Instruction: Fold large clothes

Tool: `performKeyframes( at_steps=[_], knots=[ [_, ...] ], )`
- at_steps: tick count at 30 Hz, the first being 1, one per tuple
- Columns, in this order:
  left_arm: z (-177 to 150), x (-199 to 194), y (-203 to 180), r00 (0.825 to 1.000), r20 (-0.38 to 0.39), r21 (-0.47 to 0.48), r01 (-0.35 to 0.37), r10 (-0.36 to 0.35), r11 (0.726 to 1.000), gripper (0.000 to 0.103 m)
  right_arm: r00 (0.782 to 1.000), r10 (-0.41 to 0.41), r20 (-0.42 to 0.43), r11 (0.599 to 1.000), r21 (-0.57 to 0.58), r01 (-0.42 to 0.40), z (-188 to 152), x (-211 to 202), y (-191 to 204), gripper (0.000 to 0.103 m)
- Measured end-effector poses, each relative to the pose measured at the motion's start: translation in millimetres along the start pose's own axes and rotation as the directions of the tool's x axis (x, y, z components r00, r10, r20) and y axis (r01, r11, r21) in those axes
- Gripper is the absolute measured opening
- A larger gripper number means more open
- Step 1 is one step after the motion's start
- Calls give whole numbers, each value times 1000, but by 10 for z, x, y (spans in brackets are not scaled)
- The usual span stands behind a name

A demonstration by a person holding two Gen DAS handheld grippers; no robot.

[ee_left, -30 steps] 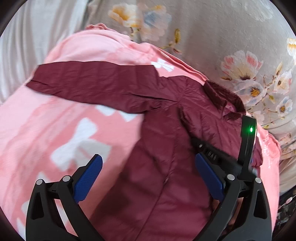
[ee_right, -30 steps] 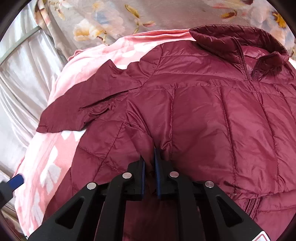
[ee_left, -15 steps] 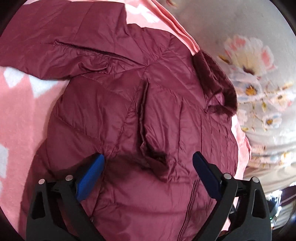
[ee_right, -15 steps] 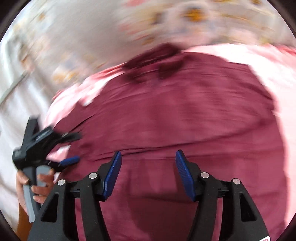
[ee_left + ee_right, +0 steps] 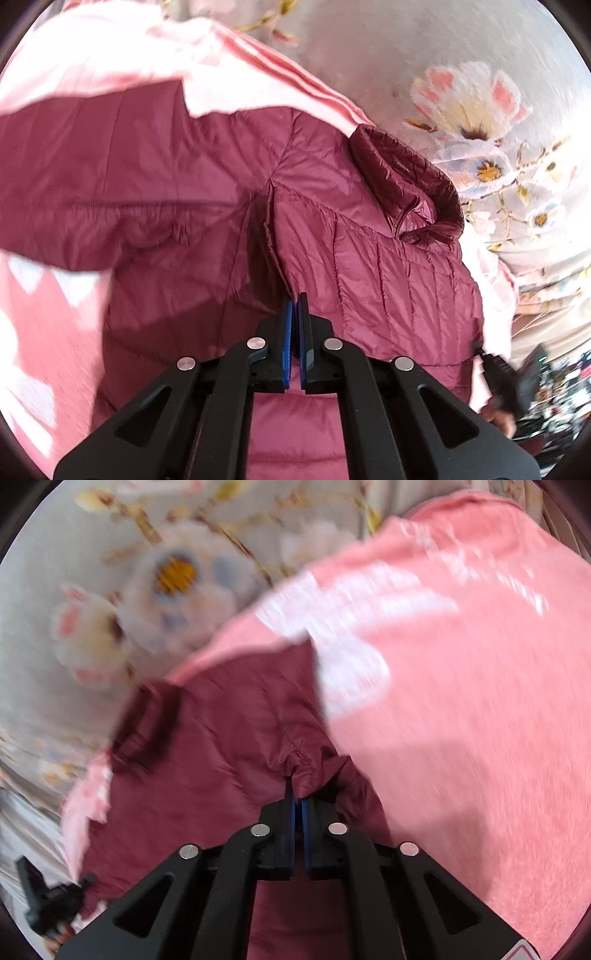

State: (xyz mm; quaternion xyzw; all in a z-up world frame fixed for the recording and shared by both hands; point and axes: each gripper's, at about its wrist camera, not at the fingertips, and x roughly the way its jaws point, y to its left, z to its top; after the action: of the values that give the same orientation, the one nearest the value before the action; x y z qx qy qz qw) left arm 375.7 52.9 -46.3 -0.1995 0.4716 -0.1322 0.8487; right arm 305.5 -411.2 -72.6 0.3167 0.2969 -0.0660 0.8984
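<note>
A fold of the maroon puffer jacket [image 5: 369, 258] is pinched by the left gripper [image 5: 294, 301]; its bunched edge [image 5: 306, 775] is pinched by the right gripper [image 5: 297, 799], over the pink blanket [image 5: 461, 701].

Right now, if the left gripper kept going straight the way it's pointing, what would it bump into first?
The left gripper is already shut on the maroon jacket, pinching a fold of it. Straight ahead lies more jacket, up toward its collar, so it would probably just push further into the fabric.
</note>
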Motion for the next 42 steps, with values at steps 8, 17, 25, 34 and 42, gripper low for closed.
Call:
performKeyframes(
  at_steps=[8, 17, 25, 34, 42],
  knots=[
    [-267, 420, 104, 994, -31, 70, -103, 105, 992, 1, 990, -115, -83, 993, -27, 113, -205, 314, -233, 1],
    [-410, 398, 171, 994, 92, 99, -73, 64, 992, 3, 981, -172, -88, 983, -80, 165, -281, 300, -208, 0],
    [-448, 354, 174, 992, 119, 87, -42, 31, 995, 4, 996, -89, 19, 950, -297, 91, -536, -267, 879, 9],
    [-454, 347, 197, 993, 121, 74, -25, 16, 997, 4, 978, -78, -192, 890, -456, -19, -1162, 532, 1636, 0],
    [-441, 352, 224, 993, 118, 55, 7, -14, 998, 5, 976, -143, -167, 857, -514, 38, -1503, 709, 1552, 0]
  ],
)
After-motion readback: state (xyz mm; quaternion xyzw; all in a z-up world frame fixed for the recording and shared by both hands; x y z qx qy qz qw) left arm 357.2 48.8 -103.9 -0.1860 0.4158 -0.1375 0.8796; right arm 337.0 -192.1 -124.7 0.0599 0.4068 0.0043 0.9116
